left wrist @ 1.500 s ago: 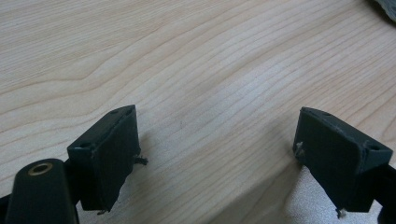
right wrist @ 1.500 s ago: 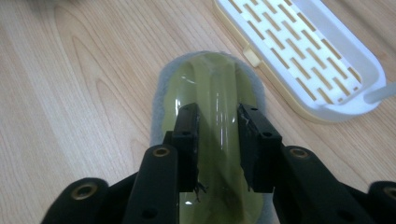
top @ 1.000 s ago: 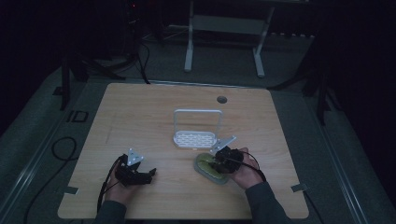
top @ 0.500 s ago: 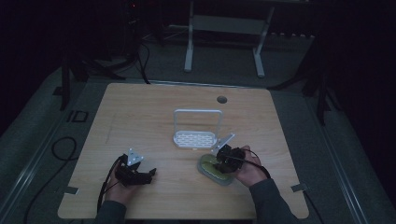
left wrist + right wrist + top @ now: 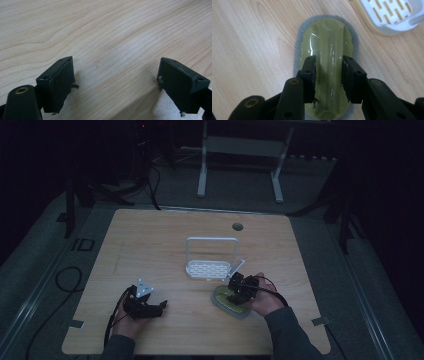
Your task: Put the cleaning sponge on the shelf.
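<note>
A green oval scrubber (image 5: 327,47) with a grey pad under it lies flat on the wooden table (image 5: 165,235), also seen from above as the scrubber (image 5: 226,304). My right gripper (image 5: 329,75) comes down on it from above, its jaws shut on the raised ridge along the scrubber's middle. From the high view my right gripper (image 5: 239,289) sits at the table's front right. My left gripper (image 5: 115,80) hovers open just above bare wood, nothing between its jaws. It is at the front left, left gripper (image 5: 150,307).
A white slotted dish with an upright wire handle (image 5: 210,267) stands just behind the scrubber; its corner, the dish (image 5: 392,15), is close to my right jaws. A round grommet hole (image 5: 238,226) lies at the table's back.
My right gripper has shifted slightly over the scrubber and closed on its ridge. The left gripper has stayed put.
</note>
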The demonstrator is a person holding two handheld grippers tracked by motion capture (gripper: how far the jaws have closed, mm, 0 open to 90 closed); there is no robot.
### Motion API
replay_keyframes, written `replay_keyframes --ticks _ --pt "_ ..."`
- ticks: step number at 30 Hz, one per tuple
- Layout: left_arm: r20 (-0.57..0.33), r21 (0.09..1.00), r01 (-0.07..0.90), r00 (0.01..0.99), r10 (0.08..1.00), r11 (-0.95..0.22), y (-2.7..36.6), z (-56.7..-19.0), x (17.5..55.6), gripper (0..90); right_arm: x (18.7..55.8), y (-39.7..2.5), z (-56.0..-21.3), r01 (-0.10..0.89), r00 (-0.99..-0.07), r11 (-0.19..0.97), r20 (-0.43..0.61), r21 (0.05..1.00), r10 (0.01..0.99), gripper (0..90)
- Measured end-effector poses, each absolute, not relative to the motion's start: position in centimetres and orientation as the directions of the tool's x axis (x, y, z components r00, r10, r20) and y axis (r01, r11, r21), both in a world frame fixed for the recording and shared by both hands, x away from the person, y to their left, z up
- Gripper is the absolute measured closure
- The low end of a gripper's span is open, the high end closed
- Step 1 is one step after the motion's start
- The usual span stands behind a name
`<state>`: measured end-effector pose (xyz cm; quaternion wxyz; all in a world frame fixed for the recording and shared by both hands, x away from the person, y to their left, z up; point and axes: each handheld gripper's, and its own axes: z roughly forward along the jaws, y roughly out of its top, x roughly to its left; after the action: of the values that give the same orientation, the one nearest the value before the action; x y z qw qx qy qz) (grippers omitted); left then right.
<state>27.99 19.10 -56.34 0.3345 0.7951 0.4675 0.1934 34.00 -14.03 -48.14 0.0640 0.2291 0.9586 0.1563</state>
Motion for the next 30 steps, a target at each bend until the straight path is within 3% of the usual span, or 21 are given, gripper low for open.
replay_keyframes --ticks 16,30 --pt "-0.005 0.712 0.614 0.489 0.872 -0.34 19.1 -56.3 28.0 14.6 35.1 -13.2 -47.9 0.427 -0.897 0.876 -0.017 0.225 0.442 69.5" --pt "-0.005 0.712 0.614 0.489 0.872 -0.34 19.1 -56.3 28.0 14.6 35.6 -12.3 -47.8 0.377 -0.923 0.916 -0.023 0.138 0.384 66.8"
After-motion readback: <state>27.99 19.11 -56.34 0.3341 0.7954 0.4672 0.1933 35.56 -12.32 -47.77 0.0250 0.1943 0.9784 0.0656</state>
